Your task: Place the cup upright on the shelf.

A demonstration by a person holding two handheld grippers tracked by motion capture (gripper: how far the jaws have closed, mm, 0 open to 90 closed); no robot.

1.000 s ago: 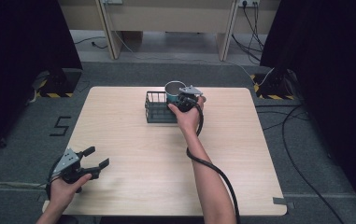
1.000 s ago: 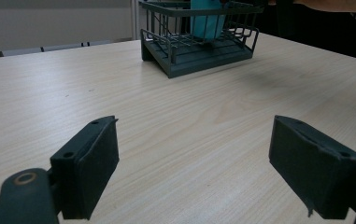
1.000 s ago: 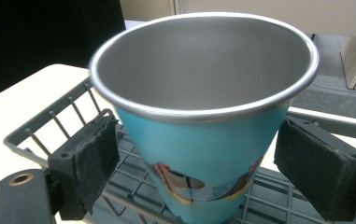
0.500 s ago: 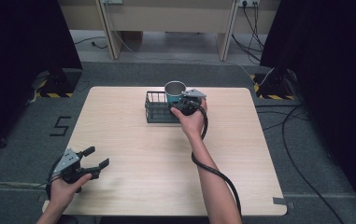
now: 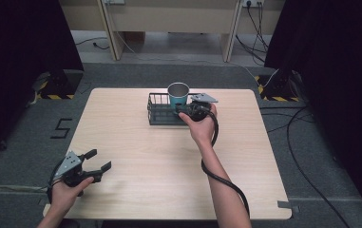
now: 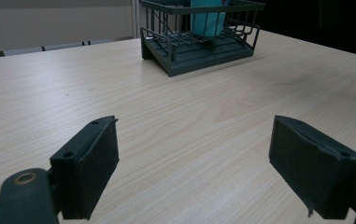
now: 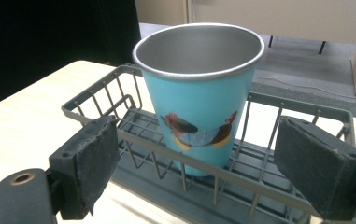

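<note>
The teal cup (image 7: pixel 198 98) stands upright inside the wire basket (image 5: pixel 161 112) at upper centre of the high view, on the far part of the table (image 5: pixel 169 175). The right gripper (image 5: pixel 184 110) sits just outside the basket's near rail with jaws spread wide and nothing between them, so placement appears complete and only withdrawal remains. The left gripper (image 5: pixel 98 161), lower left, is likewise wide and empty.
</note>
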